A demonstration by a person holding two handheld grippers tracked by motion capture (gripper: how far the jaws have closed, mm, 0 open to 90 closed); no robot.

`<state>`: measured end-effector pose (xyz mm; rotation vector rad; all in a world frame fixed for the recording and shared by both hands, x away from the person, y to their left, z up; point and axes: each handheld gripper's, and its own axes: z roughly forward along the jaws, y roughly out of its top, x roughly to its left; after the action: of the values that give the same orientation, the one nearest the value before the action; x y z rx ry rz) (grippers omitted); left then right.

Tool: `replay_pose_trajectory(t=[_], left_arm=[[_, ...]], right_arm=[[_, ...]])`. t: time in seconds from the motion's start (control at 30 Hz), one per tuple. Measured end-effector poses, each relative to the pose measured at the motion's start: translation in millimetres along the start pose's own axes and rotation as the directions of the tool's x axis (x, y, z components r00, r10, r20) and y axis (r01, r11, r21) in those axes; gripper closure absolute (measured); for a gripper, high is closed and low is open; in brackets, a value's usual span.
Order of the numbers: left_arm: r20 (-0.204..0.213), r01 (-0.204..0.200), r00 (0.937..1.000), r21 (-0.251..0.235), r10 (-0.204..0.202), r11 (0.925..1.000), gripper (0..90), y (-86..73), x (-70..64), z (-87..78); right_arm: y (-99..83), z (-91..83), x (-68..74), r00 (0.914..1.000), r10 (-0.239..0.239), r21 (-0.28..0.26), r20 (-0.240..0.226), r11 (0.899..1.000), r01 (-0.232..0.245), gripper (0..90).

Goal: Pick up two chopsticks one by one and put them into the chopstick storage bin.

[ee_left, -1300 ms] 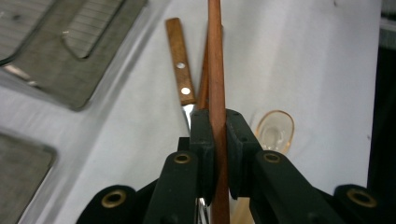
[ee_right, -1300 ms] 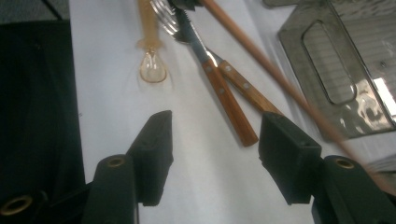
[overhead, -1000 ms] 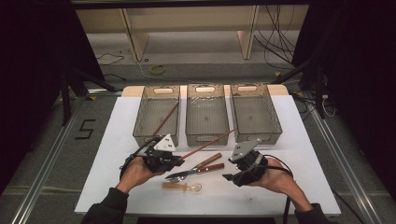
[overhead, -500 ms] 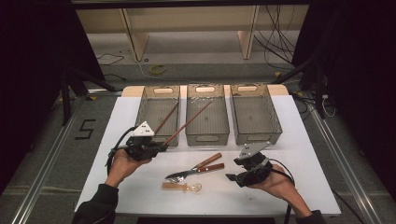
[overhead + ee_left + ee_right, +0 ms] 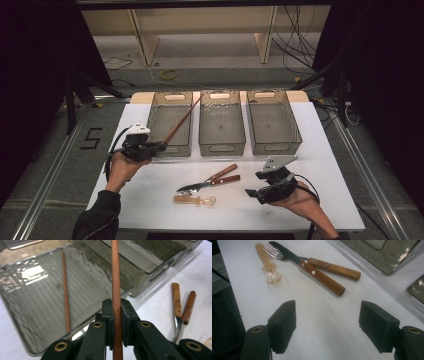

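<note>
My left gripper (image 5: 158, 146) is shut on a brown chopstick (image 5: 182, 120), at the front edge of the left bin (image 5: 155, 120). The stick slants up and back over that bin. In the left gripper view the chopstick (image 5: 115, 270) stands clamped between the jaws of the left gripper (image 5: 116, 308), and a second chopstick (image 5: 65, 290) lies on the floor of the bin (image 5: 30, 322). My right gripper (image 5: 250, 192) rests open near the table's front right. In the right gripper view nothing is between the jaws of the right gripper (image 5: 329, 325).
A wooden-handled knife (image 5: 319, 277) and fork (image 5: 334, 268) lie crossed on the white table (image 5: 320, 150), with an amber plastic spoon (image 5: 268, 265) beside them. The middle bin (image 5: 221, 122) and right bin (image 5: 272, 120) stand behind, their floors bare.
My left gripper has carried the chopstick from the table's middle left and back to the left bin's front edge. The right gripper drifted slightly towards the front right and stays open.
</note>
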<state>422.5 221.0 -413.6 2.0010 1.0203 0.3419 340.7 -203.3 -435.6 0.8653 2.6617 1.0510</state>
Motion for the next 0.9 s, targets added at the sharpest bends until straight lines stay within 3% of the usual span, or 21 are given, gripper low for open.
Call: replay_pose_trajectory(t=[0.13,0.5,0.9], left_arm=[[-0.012,0.028,0.9995,-0.013,-0.029,0.9995,82.7,7.0,9.9,0.6],[-0.068,0.088,0.9939,0.015,-0.087,0.9960,82.7,19.0,36.8,12.7],[-0.092,0.132,0.9877,0.054,-0.127,0.9898,82.5,19.9,49.7,29.6]], right_arm=[[-2.8,-1.6,0.9,1.0000,0.004,-0.004,0.004,1.000,-0.004,30.2],[-9.2,-7.1,5.6,0.9999,0.016,-0.044,0.001,0.999,-0.016,29.5],[-11.2,-7.6,6.9,0.9999,0.012,-0.042,-0.009,0.999,-0.012,29.5]])
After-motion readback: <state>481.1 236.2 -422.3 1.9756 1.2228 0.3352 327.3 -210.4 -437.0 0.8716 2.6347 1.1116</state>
